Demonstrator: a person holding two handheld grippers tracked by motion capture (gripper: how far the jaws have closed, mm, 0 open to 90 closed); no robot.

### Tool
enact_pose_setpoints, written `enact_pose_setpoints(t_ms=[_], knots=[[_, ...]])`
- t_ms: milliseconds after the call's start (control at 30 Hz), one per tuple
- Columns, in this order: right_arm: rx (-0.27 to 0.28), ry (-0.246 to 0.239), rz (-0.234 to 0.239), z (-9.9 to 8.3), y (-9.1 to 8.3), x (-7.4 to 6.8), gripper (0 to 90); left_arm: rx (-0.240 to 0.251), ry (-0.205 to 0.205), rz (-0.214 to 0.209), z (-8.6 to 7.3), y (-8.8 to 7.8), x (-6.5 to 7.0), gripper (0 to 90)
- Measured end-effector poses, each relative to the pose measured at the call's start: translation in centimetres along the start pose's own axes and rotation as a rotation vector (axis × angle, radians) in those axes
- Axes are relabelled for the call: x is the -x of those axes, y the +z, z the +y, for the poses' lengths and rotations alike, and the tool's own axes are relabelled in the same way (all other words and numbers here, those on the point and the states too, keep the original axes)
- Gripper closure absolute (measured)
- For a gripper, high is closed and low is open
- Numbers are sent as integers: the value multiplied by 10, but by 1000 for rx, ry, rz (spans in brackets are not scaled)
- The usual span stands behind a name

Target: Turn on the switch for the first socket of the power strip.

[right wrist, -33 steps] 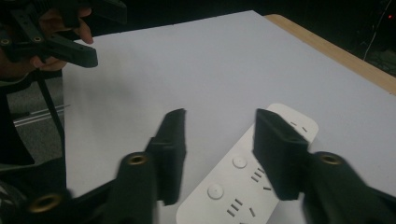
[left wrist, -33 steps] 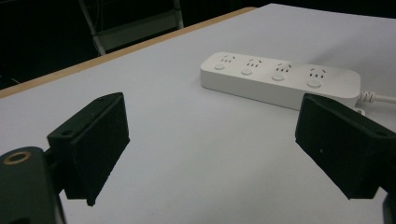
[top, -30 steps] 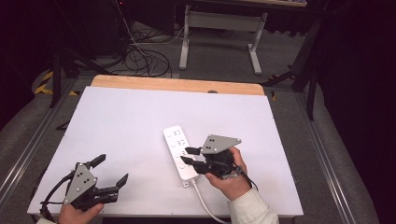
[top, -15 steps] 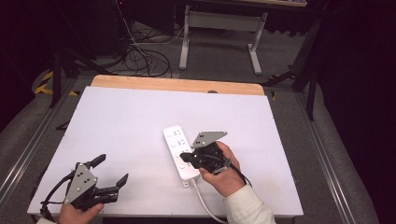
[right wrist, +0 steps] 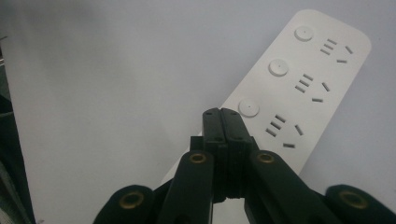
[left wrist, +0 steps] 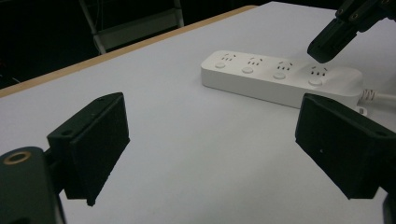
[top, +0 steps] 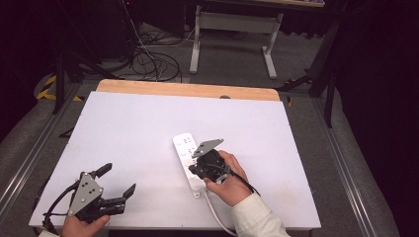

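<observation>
A white power strip [top: 184, 150] with several sockets and round buttons lies near the middle of the white table [top: 123, 123]. My right gripper [top: 192, 171] hovers over the strip's near end, jaws pressed together with nothing between them. In the right gripper view its shut tip [right wrist: 220, 114] sits just beside the third button of the power strip [right wrist: 303, 79]. My left gripper [top: 118, 179] rests at the front left, jaws wide apart and empty. In the left gripper view, the left gripper [left wrist: 219, 140] faces the power strip [left wrist: 280, 79], with the right gripper [left wrist: 341, 28] above it.
The strip's white cable [top: 213, 210] runs toward the table's front edge past the right sleeve. A wooden strip [top: 188, 90] borders the far edge. Beyond it stand a metal desk frame [top: 232, 29] and loose floor cables [top: 148, 59].
My right gripper has shut its jaws and lowered slightly left over the power strip's near end. The left gripper has stayed where it was, open.
</observation>
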State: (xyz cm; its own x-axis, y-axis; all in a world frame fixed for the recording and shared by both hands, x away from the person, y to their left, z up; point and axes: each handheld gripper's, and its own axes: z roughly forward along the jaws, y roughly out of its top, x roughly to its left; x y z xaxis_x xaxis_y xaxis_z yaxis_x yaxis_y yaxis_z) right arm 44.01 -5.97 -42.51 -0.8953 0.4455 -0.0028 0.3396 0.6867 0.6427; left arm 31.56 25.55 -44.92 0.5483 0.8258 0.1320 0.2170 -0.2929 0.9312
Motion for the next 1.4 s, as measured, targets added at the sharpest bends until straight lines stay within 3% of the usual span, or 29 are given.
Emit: enact_pose_setpoints(t_ms=[700, 967, 1400], knots=[[-73, -21, -9, -4, 17, -3, 900, -5, 7, -1, 0, 0, -1, 103], [-79, -30, -24, -4, 18, -4, 900, -6, 7, -2, 0, 0, 0, 103], [-77, -2, -17, -6, 19, -4, 900, -5, 6, -1, 0, 0, 0, 103]])
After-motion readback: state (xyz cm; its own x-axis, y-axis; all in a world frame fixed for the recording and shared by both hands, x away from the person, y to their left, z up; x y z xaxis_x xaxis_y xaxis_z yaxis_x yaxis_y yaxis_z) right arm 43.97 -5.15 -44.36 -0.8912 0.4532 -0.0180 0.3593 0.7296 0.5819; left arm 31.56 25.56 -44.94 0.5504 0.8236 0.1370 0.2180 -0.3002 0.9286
